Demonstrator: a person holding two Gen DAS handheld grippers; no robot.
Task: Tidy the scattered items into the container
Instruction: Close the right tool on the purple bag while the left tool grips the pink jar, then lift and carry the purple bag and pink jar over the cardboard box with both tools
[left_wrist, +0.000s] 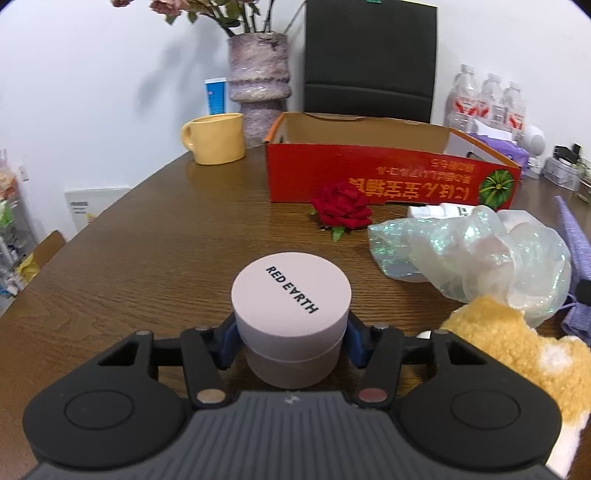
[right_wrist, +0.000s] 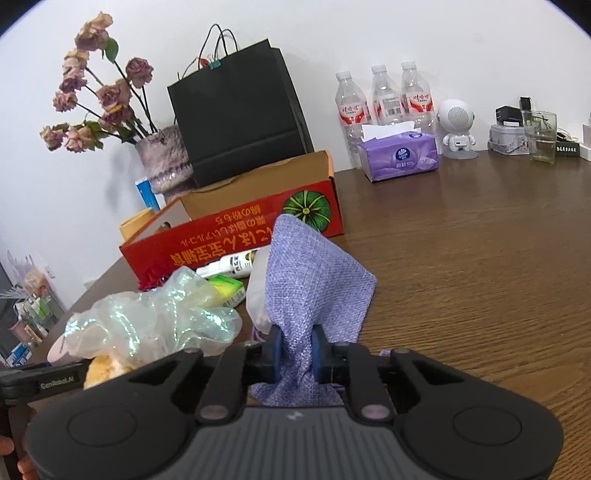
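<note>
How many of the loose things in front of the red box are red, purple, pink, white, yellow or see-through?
Red: 1, the fabric rose
Purple: 1, the cloth pouch
Pink: 1, the round jar
White: 1, the spray bottle
Yellow: 1, the fuzzy plush
See-through: 1, the crinkled plastic bag
Total: 6

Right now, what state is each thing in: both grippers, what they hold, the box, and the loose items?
left gripper: shut on the pink jar
pink jar: upright, lid on, standing on the table
right gripper: shut on the purple pouch
purple pouch: pinched near its neck, bunched up
red box: open at the top, contents hidden
red rose: loose on the table before the box
spray bottle: lying on its side
</note>
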